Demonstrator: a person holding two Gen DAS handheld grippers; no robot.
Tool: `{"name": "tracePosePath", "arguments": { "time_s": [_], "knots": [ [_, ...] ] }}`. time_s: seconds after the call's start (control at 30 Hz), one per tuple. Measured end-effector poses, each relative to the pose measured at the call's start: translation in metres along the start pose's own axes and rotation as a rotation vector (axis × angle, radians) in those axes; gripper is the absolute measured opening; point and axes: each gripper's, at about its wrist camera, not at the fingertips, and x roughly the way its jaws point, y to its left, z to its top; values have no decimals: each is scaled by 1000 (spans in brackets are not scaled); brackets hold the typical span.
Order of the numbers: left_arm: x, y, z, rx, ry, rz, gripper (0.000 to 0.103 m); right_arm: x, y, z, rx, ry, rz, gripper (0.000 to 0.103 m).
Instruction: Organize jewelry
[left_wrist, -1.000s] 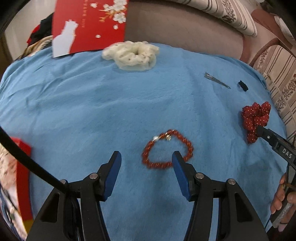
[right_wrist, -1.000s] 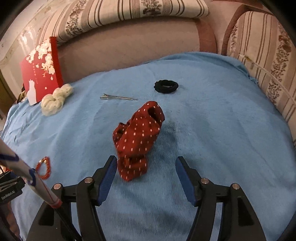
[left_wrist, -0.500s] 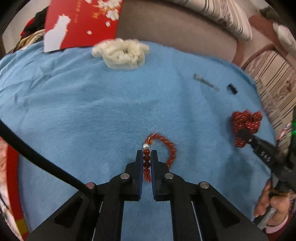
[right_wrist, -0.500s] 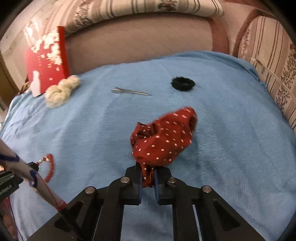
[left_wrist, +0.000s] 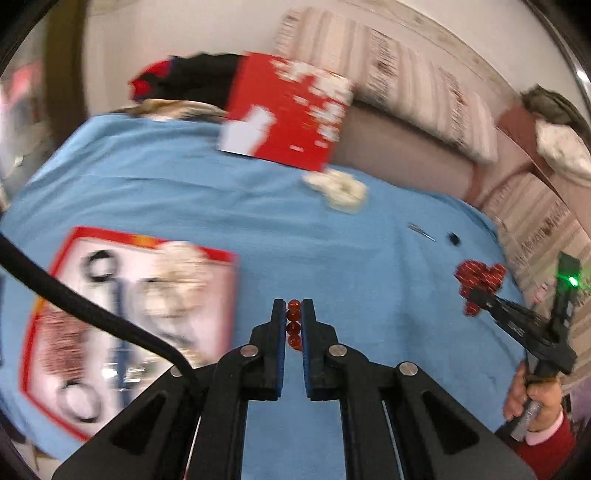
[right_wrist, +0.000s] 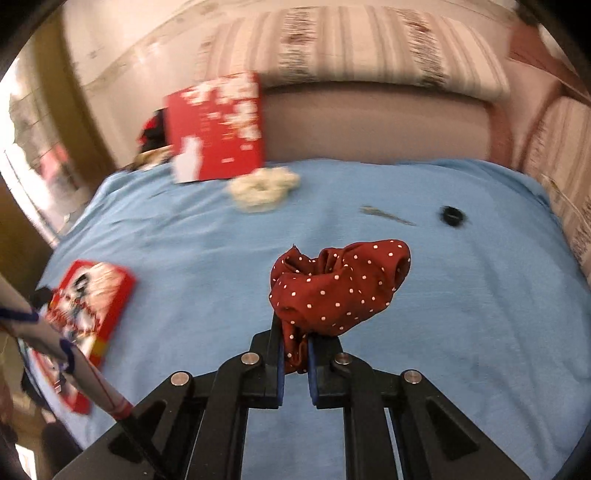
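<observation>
Between left gripper (left_wrist: 294, 325) pads, red bead bracelet (left_wrist: 294, 323)

A blanket (right_wrist: 461, 314) is spread over the sofa seat, and a box (right_wrist: 92, 306) is set on its left edge. At the back, a card (right_wrist: 216, 129) is propped against the backrest, with a scrunchie (right_wrist: 264, 186) laid just before it. To the right of the scrunchie a hair clip (right_wrist: 388, 216) is laid, and a small hair tie (right_wrist: 451, 215) is placed right of that.
</observation>
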Motion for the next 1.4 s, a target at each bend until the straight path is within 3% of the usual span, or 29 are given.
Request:
{"name": "tracePosePath", "arguments": {
  "time_s": [0.2, 0.4, 0.77, 0.93, 1.07, 1.1, 1.2, 1.4],
  "knots": [
    [-22, 86, 6, -102, -7, 113, 7, 3, 82, -5, -94, 44, 138, 10],
    [-14, 159, 14, -169, 5, 197, 7, 17, 175, -13, -205, 109, 284, 10],
    [27, 227, 22, -237, 48, 238, 7, 62, 281, -56, -266, 355, 605, 11],
    [42, 239, 21, -253, 64, 238, 7, 78, 310, -88, -367, 412, 577, 11],
    [47, 242, 20, -269, 64, 243, 8, 90, 316, -98, -406, 408, 511, 19],
    [46, 242, 20, -268, 64, 242, 12, 92, 317, -99, -417, 402, 493, 30],
    [37, 236, 21, -259, 45, 230, 30, 91, 316, -98, -408, 388, 488, 47],
    [0, 214, 21, -217, -24, 230, 47, 70, 300, -90, -385, 330, 484, 56]
  ]
}}
